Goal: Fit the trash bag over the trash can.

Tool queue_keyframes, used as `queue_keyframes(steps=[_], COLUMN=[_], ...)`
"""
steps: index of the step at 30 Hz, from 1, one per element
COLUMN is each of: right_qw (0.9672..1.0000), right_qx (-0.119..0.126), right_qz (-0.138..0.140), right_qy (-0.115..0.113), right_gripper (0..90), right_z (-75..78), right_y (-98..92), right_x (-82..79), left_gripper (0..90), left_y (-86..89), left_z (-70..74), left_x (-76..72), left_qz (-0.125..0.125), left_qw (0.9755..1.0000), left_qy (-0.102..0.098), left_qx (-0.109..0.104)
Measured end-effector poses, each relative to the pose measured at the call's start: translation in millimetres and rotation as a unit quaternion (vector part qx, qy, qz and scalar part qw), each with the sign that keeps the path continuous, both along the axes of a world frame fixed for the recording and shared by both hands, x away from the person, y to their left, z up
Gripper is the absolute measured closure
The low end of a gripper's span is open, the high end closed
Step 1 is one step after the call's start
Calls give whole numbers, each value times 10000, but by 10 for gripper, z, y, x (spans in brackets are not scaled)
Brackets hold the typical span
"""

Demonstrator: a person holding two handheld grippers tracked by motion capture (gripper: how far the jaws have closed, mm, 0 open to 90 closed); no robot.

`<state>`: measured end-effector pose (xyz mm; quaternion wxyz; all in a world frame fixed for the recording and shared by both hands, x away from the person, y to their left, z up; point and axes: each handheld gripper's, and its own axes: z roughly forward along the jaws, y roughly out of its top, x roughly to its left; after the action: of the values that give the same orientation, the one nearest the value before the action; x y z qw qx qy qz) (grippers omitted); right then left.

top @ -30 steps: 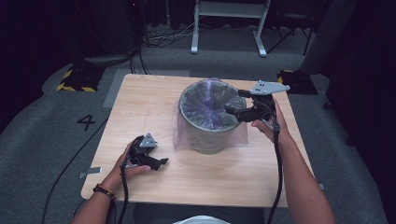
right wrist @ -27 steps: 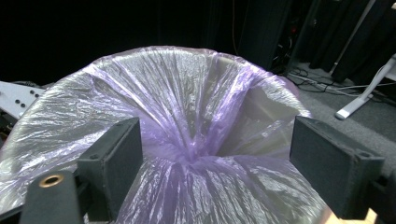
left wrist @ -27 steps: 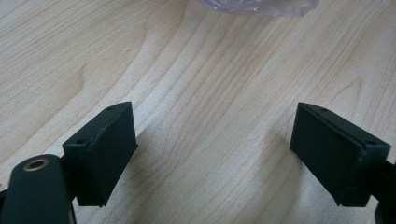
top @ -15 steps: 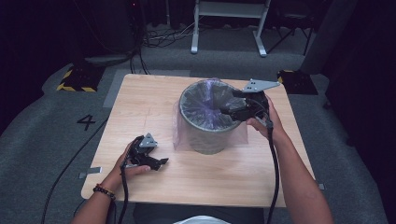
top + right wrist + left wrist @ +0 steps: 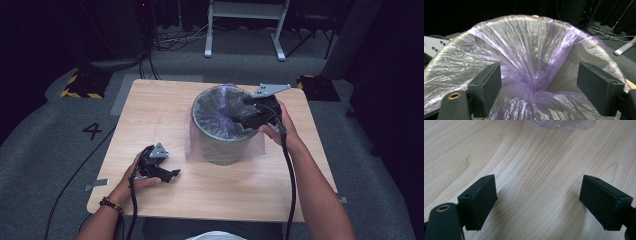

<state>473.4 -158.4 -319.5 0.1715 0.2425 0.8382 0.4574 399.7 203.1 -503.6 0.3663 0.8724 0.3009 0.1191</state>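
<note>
Right gripper view: my right claw [image 5: 537, 87] gapes over the purple liner [image 5: 534, 62]; closing carelessly, I could tear it.

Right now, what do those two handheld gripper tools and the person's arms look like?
Each is a black tool. The left gripper and right gripper carry a grey three-cornered plate with small holes on top and trail a black cable. Their jaws end in flat, black rectangular pads. The arms are bare; a dark beaded bracelet circles the left wrist.

The purple bag [image 5: 562, 123] is cut off by the top edge.
</note>
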Motion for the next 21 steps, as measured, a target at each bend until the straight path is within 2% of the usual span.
queue_keyframes(steps=[13,21], right_qw=[9987,9979], right_qx=[-405,-554], right_qz=[73,34], right_qy=[287,338], right_gripper=[187,201], right_z=[-47,-73], right_y=[100,127], right_x=[43,60], left_gripper=[142,142], left_y=[-1,0], left_z=[0,0], left_x=[0,0], left_qz=[4,-1], left_qw=[10000,10000], left_qy=[0,0], left_qx=[-5,0])
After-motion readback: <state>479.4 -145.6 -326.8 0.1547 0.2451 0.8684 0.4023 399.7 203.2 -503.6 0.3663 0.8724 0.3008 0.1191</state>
